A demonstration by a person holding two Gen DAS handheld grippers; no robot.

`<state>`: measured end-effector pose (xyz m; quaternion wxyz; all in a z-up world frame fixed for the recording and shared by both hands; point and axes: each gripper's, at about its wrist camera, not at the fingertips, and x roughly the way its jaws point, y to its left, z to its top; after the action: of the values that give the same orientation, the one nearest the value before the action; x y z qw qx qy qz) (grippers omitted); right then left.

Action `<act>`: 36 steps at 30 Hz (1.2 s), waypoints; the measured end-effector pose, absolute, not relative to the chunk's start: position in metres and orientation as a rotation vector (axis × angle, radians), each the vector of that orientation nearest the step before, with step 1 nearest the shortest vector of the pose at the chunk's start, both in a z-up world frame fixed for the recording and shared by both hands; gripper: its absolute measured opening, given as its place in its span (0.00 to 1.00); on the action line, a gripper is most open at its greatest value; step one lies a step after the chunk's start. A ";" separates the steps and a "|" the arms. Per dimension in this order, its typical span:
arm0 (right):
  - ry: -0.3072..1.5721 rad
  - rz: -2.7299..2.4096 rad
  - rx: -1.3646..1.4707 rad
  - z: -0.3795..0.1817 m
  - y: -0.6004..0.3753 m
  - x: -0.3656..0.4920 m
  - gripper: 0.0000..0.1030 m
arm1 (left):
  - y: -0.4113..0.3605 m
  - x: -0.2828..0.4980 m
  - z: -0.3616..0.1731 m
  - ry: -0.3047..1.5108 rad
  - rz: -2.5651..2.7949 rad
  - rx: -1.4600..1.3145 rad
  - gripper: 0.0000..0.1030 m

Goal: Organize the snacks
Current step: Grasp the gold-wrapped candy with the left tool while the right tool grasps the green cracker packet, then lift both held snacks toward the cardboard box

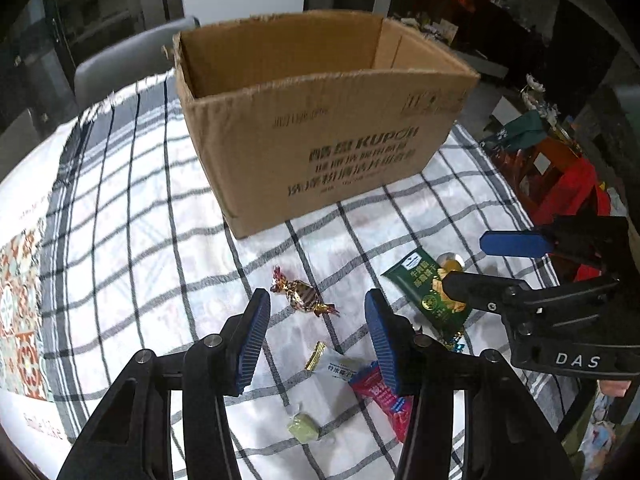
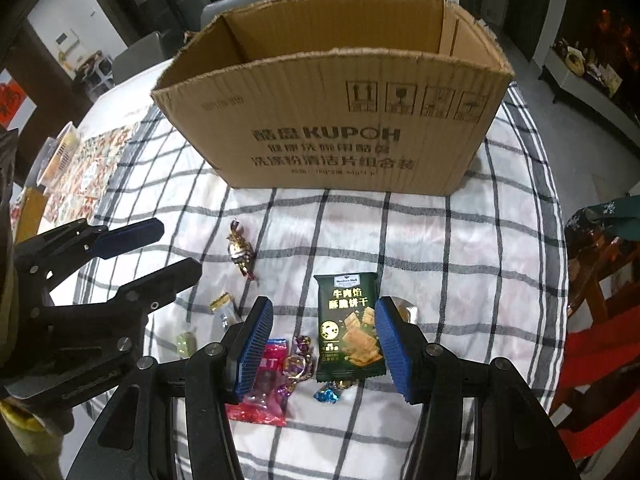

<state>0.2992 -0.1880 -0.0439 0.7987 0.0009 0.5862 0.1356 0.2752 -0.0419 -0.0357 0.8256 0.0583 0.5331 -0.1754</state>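
Observation:
An open cardboard box stands on the checked cloth. In front of it lie snacks: a gold-striped wrapped candy, a green biscuit packet, a red packet, a white packet, a pale green sweet, a purple-gold candy and a blue candy. My left gripper is open above the snacks, empty. My right gripper is open over the green packet, empty.
The checked cloth covers a round table. A patterned mat lies at the left. Grey chairs stand behind the box. A wooden chair with red fabric and clutter sit at the right.

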 end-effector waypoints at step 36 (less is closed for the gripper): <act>1.389 0.254 -0.050 -0.124 -0.167 0.338 0.53 | -0.061 0.320 -0.113 1.277 -0.236 0.092 0.35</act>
<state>0.3377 -0.1674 -0.1243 0.7608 -0.0230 0.6380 0.1167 0.3201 -0.0614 -0.1134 0.7954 0.0426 0.5945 -0.1097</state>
